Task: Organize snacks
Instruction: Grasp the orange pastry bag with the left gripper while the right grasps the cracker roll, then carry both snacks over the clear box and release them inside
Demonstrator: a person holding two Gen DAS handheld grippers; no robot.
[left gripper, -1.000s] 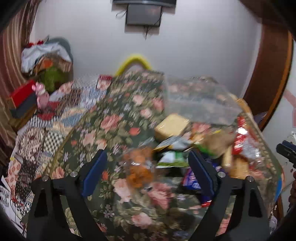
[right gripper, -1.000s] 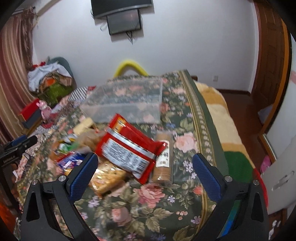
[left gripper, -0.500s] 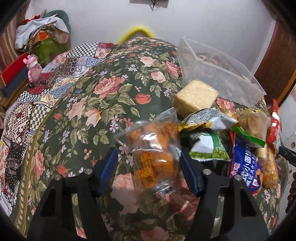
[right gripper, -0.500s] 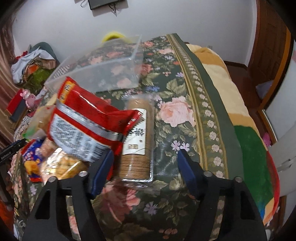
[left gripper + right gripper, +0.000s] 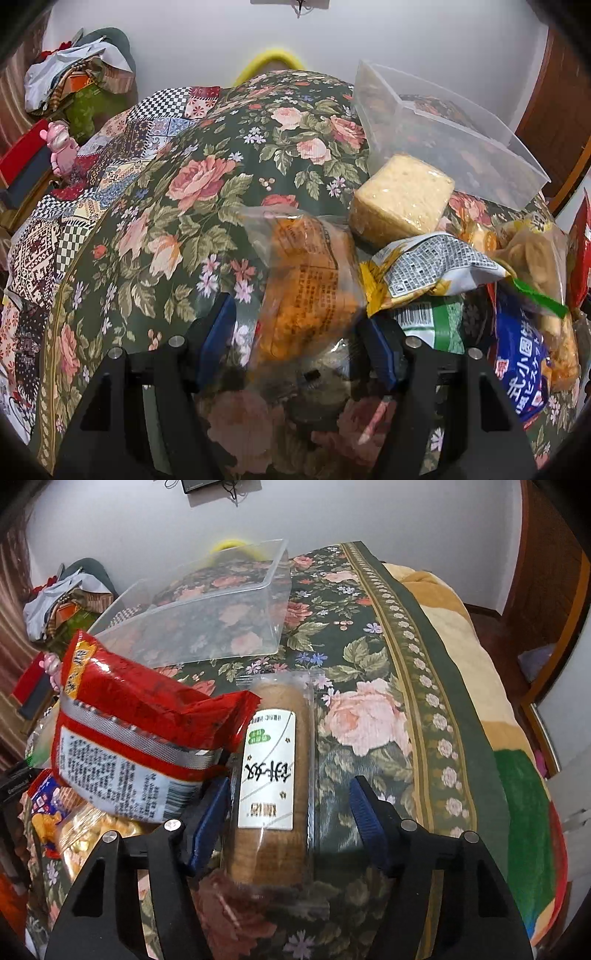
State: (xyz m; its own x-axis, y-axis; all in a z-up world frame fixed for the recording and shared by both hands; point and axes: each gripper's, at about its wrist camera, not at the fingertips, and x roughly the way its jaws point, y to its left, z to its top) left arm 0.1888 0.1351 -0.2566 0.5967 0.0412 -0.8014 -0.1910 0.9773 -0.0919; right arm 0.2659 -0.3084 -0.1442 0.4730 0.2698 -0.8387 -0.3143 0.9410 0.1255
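Observation:
A pile of snack packs lies on a floral bedspread (image 5: 207, 177). My left gripper (image 5: 301, 332) is open, its jaws either side of a clear bag of orange snacks (image 5: 306, 284); the pads stand a little off it. My right gripper (image 5: 290, 808) is open around a brown biscuit roll with a white label (image 5: 273, 768), the left pad close to it, the right pad apart. A clear plastic bin (image 5: 443, 129) stands empty behind the pile; it also shows in the right wrist view (image 5: 207, 613).
A pale yellow cake block (image 5: 402, 199), a yellow-grey bag (image 5: 424, 269), a green pack (image 5: 432, 325) and a blue pack (image 5: 521, 369) lie right of the orange bag. A red bag (image 5: 136, 731) overlaps the roll's left side. A beige blanket (image 5: 461, 627) edges the bed.
Both grippers have moved forward and down onto the pile. The left one now straddles the orange bag and the right one straddles the biscuit roll. Both jaws have narrowed.

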